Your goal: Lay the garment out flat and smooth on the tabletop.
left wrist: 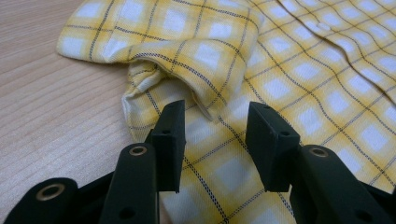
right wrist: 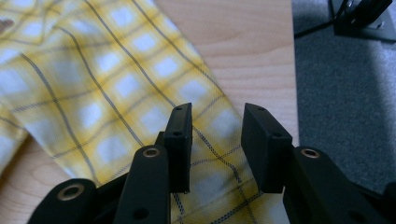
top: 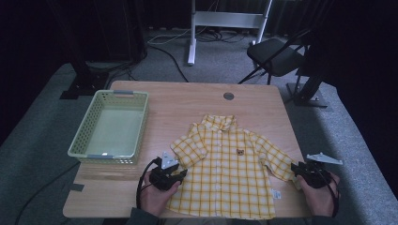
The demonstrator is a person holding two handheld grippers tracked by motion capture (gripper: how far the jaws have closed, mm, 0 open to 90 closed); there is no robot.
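Note:
A small yellow plaid shirt (top: 225, 168) with a bear badge lies spread flat, front up, on the wooden table (top: 178, 101). My left gripper (top: 180, 173) is at the shirt's left side under its left sleeve; in the left gripper view it (left wrist: 215, 135) stands open just above the plaid cloth (left wrist: 299, 70), near a folded sleeve edge. My right gripper (top: 296, 169) is at the end of the right sleeve; in the right gripper view it (right wrist: 215, 140) is open over the sleeve cloth (right wrist: 112, 88), nothing pinched.
A pale green plastic basket (top: 112, 126) stands empty at the table's left. The table's right edge (right wrist: 292, 93) runs close beside the right gripper, with grey carpet beyond. A black chair (top: 277, 56) and a white stand (top: 225, 21) are behind the table.

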